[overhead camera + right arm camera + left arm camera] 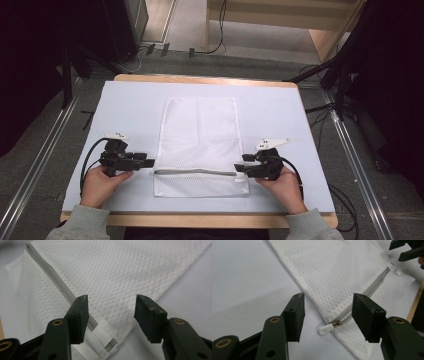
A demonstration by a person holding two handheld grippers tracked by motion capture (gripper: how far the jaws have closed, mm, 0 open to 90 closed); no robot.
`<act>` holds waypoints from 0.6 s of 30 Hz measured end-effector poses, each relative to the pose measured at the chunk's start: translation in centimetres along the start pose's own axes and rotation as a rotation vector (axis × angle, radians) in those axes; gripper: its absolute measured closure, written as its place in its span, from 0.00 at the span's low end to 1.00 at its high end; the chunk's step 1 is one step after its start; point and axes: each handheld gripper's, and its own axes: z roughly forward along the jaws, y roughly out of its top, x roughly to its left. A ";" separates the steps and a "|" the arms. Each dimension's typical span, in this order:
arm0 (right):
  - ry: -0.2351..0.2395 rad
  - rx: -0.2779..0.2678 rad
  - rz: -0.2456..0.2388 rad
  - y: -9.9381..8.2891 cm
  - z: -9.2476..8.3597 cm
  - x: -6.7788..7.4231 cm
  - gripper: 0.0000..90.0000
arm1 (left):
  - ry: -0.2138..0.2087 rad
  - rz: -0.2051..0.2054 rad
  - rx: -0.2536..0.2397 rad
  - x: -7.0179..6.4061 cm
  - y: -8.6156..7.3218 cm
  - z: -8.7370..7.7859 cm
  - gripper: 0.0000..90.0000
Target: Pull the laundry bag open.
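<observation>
A white mesh bag (pixel 200 135) lies flat in the middle of the white-covered table (pixel 130 110), with its grey zipper (pixel 195 172) running across near the front edge. My left gripper (pixel 150 163) stands open at the zipper's left end. In the left gripper view the white-tipped zipper pull (pixel 327 328) lies between the jaws of that gripper (pixel 328 315), touching neither pad. My right gripper (pixel 239 164) stands open at the zipper's right end. In the right gripper view, the right gripper (pixel 111 315) straddles the bag's corner with the white ribbed tab (pixel 102 336), and the zipper (pixel 50 272) runs away to the upper left.
The table's wooden edge (pixel 200 220) runs along the front. Cables (pixel 210 50) and metal rails (pixel 45 150) lie on the floor around the table. A wooden frame (pixel 320 35) stands behind it. The other gripper (pixel 404 251) shows at the top right of the left gripper view.
</observation>
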 end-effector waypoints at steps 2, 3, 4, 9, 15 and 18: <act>0.000 -0.007 0.014 0.0 -0.1 -0.1 0.50 | 0.022 0.014 -0.001 0.1 0.0 -0.1 0.48; -0.003 -0.012 0.012 -0.1 -0.2 -0.3 0.49 | 0.037 0.022 0.000 0.2 0.0 -0.2 0.48; -0.008 -0.013 0.018 -0.1 -0.3 -0.3 0.49 | 0.050 0.028 0.000 0.3 0.0 -0.2 0.48; -0.023 -0.022 0.025 -0.3 -0.6 -0.7 0.47 | 0.071 0.025 -0.010 1.0 0.1 -0.6 0.47; -0.047 -0.023 0.043 -0.5 -0.9 -1.1 0.44 | 0.094 0.020 -0.024 1.6 0.2 -1.1 0.46; -0.063 -0.035 0.049 -0.7 -1.3 -1.4 0.43 | 0.108 0.010 -0.032 1.9 0.2 -1.2 0.45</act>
